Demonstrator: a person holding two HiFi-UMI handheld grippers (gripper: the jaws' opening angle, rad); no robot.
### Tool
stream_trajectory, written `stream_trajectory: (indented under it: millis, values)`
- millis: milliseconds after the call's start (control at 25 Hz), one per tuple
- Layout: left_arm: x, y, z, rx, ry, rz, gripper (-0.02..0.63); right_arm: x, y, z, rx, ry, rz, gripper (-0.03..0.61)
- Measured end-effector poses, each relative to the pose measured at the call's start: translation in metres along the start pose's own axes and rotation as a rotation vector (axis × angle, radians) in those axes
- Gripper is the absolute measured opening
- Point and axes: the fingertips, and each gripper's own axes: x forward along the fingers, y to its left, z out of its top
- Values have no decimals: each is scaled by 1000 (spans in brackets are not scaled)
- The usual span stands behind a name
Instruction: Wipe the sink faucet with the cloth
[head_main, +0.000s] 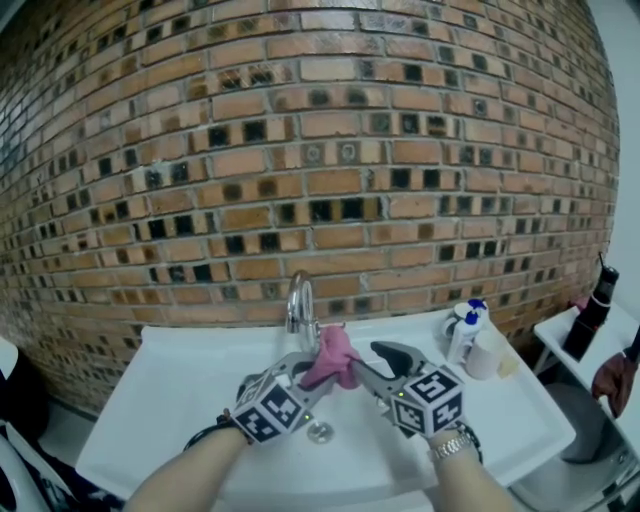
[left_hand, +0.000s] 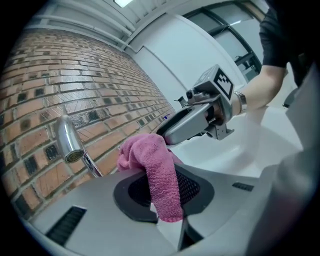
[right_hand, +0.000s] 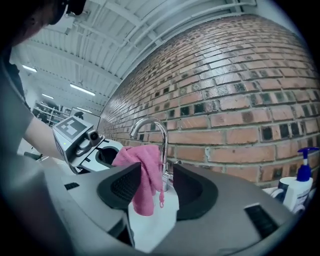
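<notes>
A chrome faucet (head_main: 300, 300) rises at the back of the white sink (head_main: 170, 400). Just right of it hangs a pink cloth (head_main: 335, 355), and my left gripper (head_main: 312, 374) is shut on it. In the left gripper view the cloth (left_hand: 159, 172) drapes between the pads, with the faucet (left_hand: 69, 142) to its left and apart from it. My right gripper (head_main: 386, 362) stands open beside the cloth. In the right gripper view its jaws (right_hand: 157, 187) are wide apart; the cloth (right_hand: 142, 175) hangs by the left pad and the faucet (right_hand: 157, 132) stands behind.
A brick wall (head_main: 330, 150) backs the sink. A blue-capped pump bottle (head_main: 466, 333) and white containers stand on the sink's right rim. A dark bottle (head_main: 596, 305) stands on a side table at the far right. The drain (head_main: 320, 432) lies below the grippers.
</notes>
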Motion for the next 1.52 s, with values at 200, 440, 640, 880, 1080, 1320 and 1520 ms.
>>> stream_trajectory:
  millis: [200,440,640,880,1080,1320,1520]
  values:
    - [-11,-8,-4,5,2,-11,72,1,5,-5,13,3,32,210]
    - [-8,-19,-9,36,13,-33,73,-6,-1,-3,46,-21,29,210]
    - [5,-22,-10,45,24,-48,73,-14,-17,1,107,-75,-7,210]
    - [24,-22,-7,39,25,-51,72,-17,-22,4,119,-89,-35,210]
    - [41,-22,-5,14,25,-44,72,-19,-24,6,119,-99,-58,210]
    - [58,-12,-7,-71,25,-11,73,-17,-22,6,114,-92,-56,210]
    - [71,1,-17,-156,61,42,72,-16,-20,8,117,-95,-56,210]
